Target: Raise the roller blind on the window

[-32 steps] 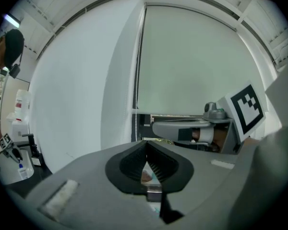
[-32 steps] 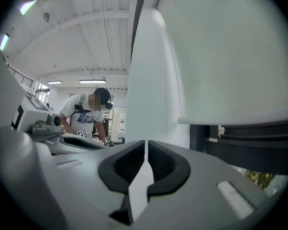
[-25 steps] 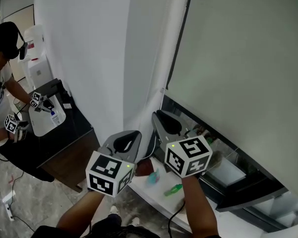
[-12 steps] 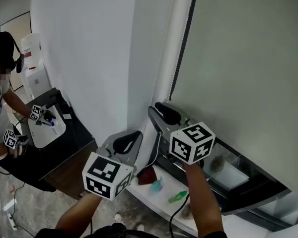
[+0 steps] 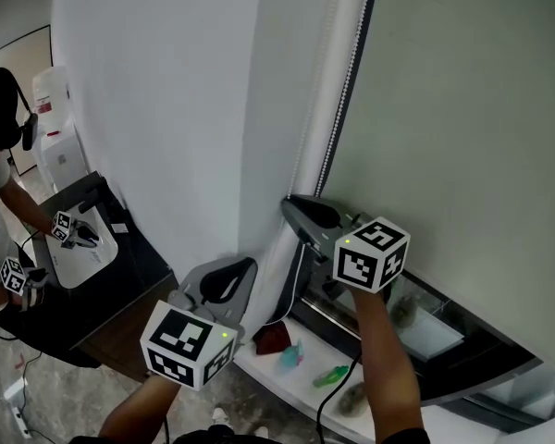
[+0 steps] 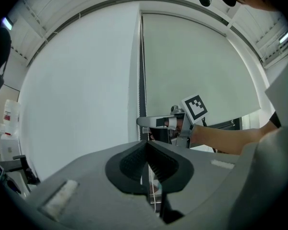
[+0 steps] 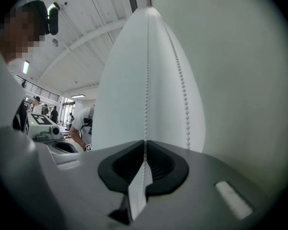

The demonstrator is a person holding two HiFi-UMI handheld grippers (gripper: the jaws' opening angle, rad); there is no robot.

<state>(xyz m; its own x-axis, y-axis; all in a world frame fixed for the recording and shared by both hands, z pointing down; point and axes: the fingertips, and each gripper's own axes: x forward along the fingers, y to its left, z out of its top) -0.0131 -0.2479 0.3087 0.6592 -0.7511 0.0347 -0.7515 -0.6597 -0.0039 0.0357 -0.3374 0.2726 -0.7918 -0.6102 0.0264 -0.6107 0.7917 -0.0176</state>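
Reaching higher up the bead chain [image 5: 344,100], the right gripper [image 5: 294,209] had climbed from where it stood a second earlier. Its fingers had just been closing again, and they seemed to pinch one strand of the chain at their tips, though the contact itself was hard to judge. The left gripper [image 5: 250,266] hung lower beside the wall, its fingers pressed together on nothing. The roller blind [image 5: 462,109] covered nearly all of the window, leaving only a low strip bare. A fresh pull was probably being set up.
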